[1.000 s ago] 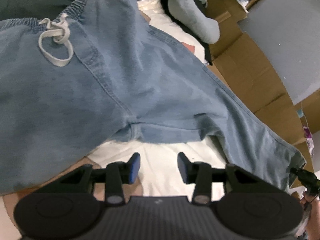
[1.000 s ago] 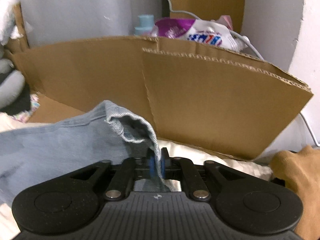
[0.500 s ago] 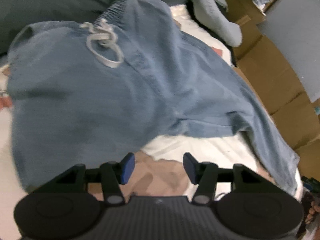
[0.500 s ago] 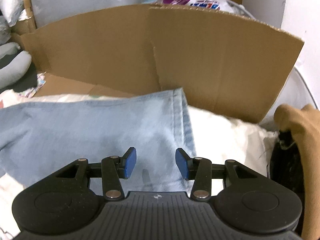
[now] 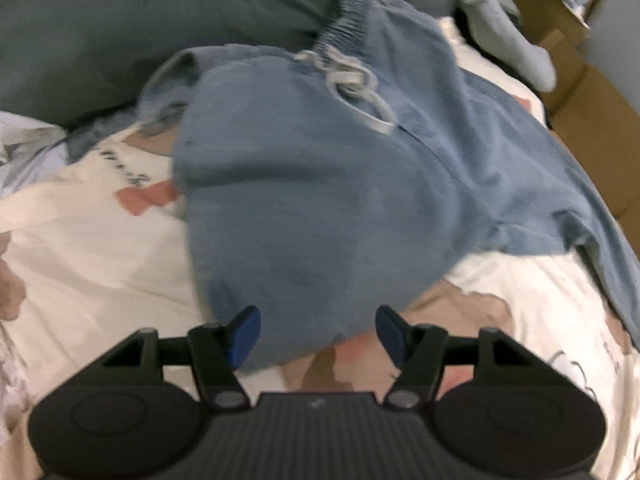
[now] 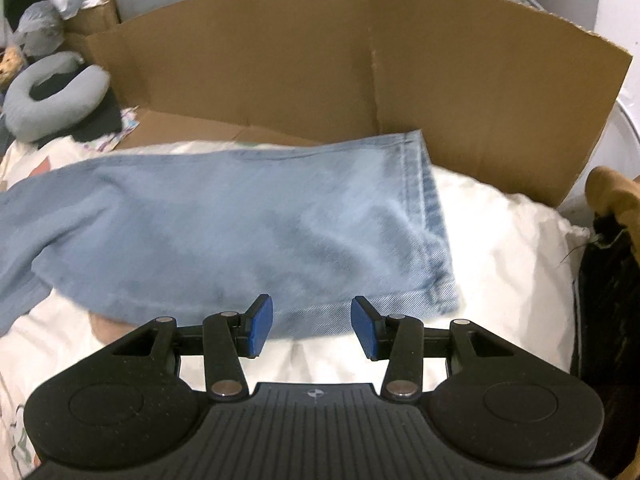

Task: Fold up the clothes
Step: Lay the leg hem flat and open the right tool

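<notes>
Light blue denim trousers (image 5: 320,184) with an elastic waistband and a white drawstring (image 5: 356,92) lie spread on a white printed bedsheet (image 5: 92,248). In the left wrist view one leg end lies just ahead of my left gripper (image 5: 316,336); its blue pads stand apart, still opening, and the hem lies between them without being pressed. In the right wrist view the other leg's hemmed end (image 6: 432,240) lies flat on the sheet in front of my right gripper (image 6: 312,328), which is open and holds nothing.
A brown cardboard wall (image 6: 360,80) stands just behind the leg end. A grey neck pillow (image 6: 56,96) lies at the far left, a tan garment (image 6: 612,196) at the right edge. A dark grey duvet (image 5: 120,28) lies beyond the waistband.
My right gripper let go of the leg hem, which now lies flat, and drew back. My left gripper swung left across the trousers to the other leg end, its jaws widening.
</notes>
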Demonstrator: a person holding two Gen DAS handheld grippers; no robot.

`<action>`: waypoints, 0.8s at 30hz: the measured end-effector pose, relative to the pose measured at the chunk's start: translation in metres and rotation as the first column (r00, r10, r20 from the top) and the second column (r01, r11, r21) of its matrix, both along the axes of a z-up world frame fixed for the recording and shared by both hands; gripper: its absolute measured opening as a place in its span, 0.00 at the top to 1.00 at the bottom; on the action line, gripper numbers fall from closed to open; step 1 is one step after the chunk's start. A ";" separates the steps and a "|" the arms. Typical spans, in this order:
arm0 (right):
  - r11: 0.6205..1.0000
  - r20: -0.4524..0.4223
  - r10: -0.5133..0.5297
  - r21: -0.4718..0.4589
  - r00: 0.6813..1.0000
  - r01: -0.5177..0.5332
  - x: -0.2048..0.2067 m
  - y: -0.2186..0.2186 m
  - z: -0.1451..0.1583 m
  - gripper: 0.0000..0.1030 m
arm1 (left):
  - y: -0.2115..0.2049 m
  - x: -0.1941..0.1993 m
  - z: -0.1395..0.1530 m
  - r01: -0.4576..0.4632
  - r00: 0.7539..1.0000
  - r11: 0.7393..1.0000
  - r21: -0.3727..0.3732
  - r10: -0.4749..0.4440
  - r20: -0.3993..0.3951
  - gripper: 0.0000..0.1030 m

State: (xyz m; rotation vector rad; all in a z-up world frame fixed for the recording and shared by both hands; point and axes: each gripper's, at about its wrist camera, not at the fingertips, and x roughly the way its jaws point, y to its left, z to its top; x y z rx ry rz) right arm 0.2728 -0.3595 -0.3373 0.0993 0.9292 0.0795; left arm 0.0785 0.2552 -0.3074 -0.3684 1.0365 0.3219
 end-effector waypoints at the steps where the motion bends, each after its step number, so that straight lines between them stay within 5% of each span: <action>1: 1.000 -0.004 0.006 0.002 1.000 -0.006 -0.002 0.002 -0.001 0.51 | 0.006 -0.001 0.000 -0.006 1.000 1.000 0.001 0.006 0.022 0.32; 9: 0.999 -0.046 0.032 0.029 0.998 -0.031 -0.023 0.013 -0.006 0.51 | 0.060 0.003 -0.010 -0.092 0.984 0.996 -0.012 0.093 0.152 0.25; 16: 0.998 -0.083 0.051 0.035 0.995 -0.049 -0.037 0.020 -0.013 0.51 | 0.081 0.019 -0.026 -0.085 0.980 0.996 -0.032 0.089 0.176 0.25; 24: 0.997 -0.106 0.067 0.045 0.992 -0.063 -0.044 0.027 -0.017 0.51 | 0.101 0.021 -0.049 -0.138 0.965 0.974 -0.178 0.173 0.199 0.20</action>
